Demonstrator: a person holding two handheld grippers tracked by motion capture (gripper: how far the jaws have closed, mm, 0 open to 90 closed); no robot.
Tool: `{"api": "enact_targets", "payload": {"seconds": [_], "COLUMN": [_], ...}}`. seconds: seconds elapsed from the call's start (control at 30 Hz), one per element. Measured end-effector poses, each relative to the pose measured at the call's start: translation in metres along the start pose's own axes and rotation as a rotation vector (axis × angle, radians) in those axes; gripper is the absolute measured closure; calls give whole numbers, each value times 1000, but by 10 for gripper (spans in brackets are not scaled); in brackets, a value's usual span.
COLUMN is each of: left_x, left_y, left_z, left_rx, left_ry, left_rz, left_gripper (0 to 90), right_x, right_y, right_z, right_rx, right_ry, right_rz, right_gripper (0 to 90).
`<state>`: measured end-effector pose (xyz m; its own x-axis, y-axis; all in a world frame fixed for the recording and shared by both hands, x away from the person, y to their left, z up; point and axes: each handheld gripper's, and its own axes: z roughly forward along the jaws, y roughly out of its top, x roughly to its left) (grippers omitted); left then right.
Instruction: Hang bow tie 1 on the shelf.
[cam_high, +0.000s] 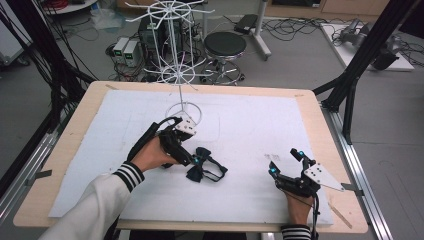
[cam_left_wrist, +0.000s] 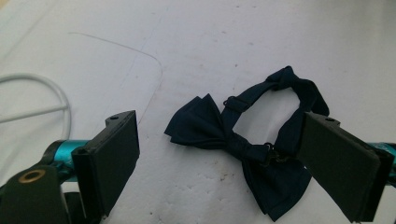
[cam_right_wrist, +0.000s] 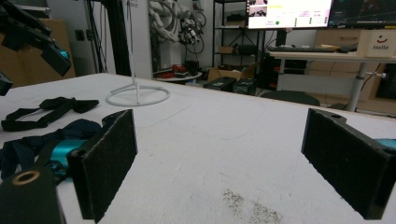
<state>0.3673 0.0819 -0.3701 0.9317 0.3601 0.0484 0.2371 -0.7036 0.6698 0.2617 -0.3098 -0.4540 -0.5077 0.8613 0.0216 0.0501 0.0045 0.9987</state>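
Nearest the lens in the high view, the right hand-held gripper (cam_high: 286, 162) rests on the white counter (cam_high: 250, 125) at about five o'clock, its jaws spread wide with nothing between them. At eight o'clock the left hand-held gripper (cam_high: 200, 161) hangs just over a dark navy bow tie (cam_high: 204, 167), jaws also wide apart. In the left gripper view the bow tie (cam_left_wrist: 243, 149) lies flat between the two pads; its strap loop passes behind the right-hand pad, perhaps touching it, though that edge is hard to read. A white wire display stand (cam_high: 176, 65) rises at twelve o'clock, its ring base (cam_high: 183, 114) just beyond the left hand-held gripper.
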Motion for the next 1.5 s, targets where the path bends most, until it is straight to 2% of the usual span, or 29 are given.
{"api": "enact_targets", "payload": {"seconds": [0.2, 0.43, 0.5, 0.63, 0.83, 1.03, 1.13, 1.23, 1.4, 1.5], "left_x": [-1, -1, -1, -3, -5, -7, -8, -10, -9, -8], "left_y": [-1, -5, -5, -7, -7, -6, -6, -4, -3, -4], "left_z": [12, 31, 33, 39, 44, 47, 49, 49, 50, 49], "left_rx": [47, 107, 117, 131, 162, 194, 197, 204, 195, 209], "left_ry": [1, 6, 8, 10, 14, 19, 26, 27, 33, 37], "left_rz": [-7, -47, -42, -61, -79, -81, -105, -98, -120, -126], "left_gripper": [137, 163, 163, 163, 185, 197, 215, 222, 227, 230], "right_x": [0, 0, 0, 0, -1, 0, 0, 0, -1, 0], "right_y": [0, 0, 0, 0, 0, 0, 0, 0, 0, 0], "right_z": [0, 0, 0, 0, 0, 0, 0, 0, 0, 0], "right_rx": [1, 0, 0, 1, 0, 0, 1, 0, -2, 0], "right_ry": [1, 1, 1, 2, 2, 4, 2, 2, 5, 2], "right_rz": [2, 1, 1, 2, 1, 0, 11, 9, 3, 9], "right_gripper": [98, 98, 98, 98, 98, 98, 98, 98, 98, 98]}}
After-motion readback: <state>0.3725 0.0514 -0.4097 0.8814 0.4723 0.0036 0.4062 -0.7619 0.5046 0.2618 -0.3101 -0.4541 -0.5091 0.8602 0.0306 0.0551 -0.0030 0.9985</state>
